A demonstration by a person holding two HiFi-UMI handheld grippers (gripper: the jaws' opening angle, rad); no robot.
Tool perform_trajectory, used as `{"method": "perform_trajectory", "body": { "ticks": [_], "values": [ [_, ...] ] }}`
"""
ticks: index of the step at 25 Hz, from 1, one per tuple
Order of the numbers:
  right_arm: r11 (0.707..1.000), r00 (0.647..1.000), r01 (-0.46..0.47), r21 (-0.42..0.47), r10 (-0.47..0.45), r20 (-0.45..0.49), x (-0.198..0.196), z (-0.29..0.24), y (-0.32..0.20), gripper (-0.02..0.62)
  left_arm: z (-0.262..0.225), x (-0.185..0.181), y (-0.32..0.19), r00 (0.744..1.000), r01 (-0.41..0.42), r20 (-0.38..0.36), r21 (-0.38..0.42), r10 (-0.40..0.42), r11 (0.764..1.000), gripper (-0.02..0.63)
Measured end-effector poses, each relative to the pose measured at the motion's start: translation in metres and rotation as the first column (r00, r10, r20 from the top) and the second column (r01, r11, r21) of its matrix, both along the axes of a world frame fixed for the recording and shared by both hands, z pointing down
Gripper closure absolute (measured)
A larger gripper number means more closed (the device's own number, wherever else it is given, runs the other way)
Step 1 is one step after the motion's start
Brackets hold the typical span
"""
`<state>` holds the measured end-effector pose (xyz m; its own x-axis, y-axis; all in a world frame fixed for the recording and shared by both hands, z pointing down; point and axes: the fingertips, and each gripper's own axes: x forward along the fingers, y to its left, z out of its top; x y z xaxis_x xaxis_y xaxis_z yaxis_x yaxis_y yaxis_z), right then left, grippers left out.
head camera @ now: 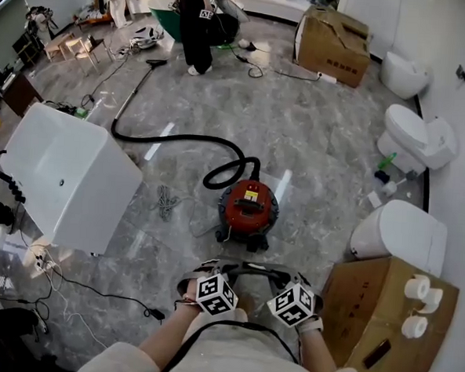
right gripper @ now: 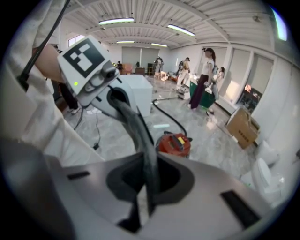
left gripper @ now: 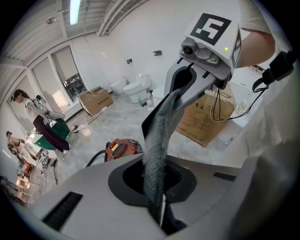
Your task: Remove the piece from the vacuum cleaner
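The red vacuum cleaner (head camera: 248, 206) stands on the grey marble floor in front of me, with its black hose (head camera: 172, 138) curling away to the far left. It also shows small in the left gripper view (left gripper: 121, 149) and the right gripper view (right gripper: 176, 143). Both grippers are held close to my chest, well short of the vacuum cleaner, pointing at each other. My left gripper (head camera: 247, 267) (left gripper: 165, 112) is shut with nothing in it. My right gripper (head camera: 231, 265) (right gripper: 125, 110) is shut and empty too. No loose piece of the vacuum cleaner is visible.
A white cabinet (head camera: 68, 179) lies at the left. A cardboard box (head camera: 382, 316) with paper rolls stands at my right, and toilets (head camera: 416, 137) line the right wall. Cables (head camera: 165, 201) trail over the floor. A person (head camera: 195, 30) stands at the far side.
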<state>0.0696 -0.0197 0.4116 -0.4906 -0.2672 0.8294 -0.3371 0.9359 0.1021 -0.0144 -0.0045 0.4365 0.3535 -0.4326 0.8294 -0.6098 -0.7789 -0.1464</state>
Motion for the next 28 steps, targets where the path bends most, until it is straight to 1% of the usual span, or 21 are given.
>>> {"method": "perform_trajectory", "body": {
  "ticks": [5,12,18,22,28],
  "values": [
    [1.0,1.0,0.019,-0.002,-0.019,0.005,-0.003,-0.014,-0.003,0.566,-0.013,-0.004,-0.004,1.0,0.002,-0.013,-0.008,-0.002,1.0,0.571],
    [0.998,0.999,0.045,-0.034,-0.044,0.015,-0.008,-0.031,-0.004,0.566,-0.028,-0.007,-0.005,0.999,0.003,-0.037,-0.047,-0.004,0.999,0.571],
    [0.998,0.998,0.067,-0.018,-0.067,0.009,-0.011,-0.042,-0.001,0.566,-0.037,-0.009,-0.003,0.998,-0.005,-0.058,-0.072,0.001,0.997,0.571],
    [0.998,0.998,0.064,-0.021,-0.064,0.018,-0.014,-0.048,-0.001,0.566,-0.043,-0.012,-0.005,0.998,-0.019,-0.061,-0.077,0.014,0.997,0.571],
    [0.998,0.998,0.054,-0.018,-0.053,0.03,-0.012,-0.055,-0.001,0.566,-0.052,-0.012,-0.007,0.998,-0.041,-0.045,-0.053,0.039,0.998,0.571]
  ]
}}
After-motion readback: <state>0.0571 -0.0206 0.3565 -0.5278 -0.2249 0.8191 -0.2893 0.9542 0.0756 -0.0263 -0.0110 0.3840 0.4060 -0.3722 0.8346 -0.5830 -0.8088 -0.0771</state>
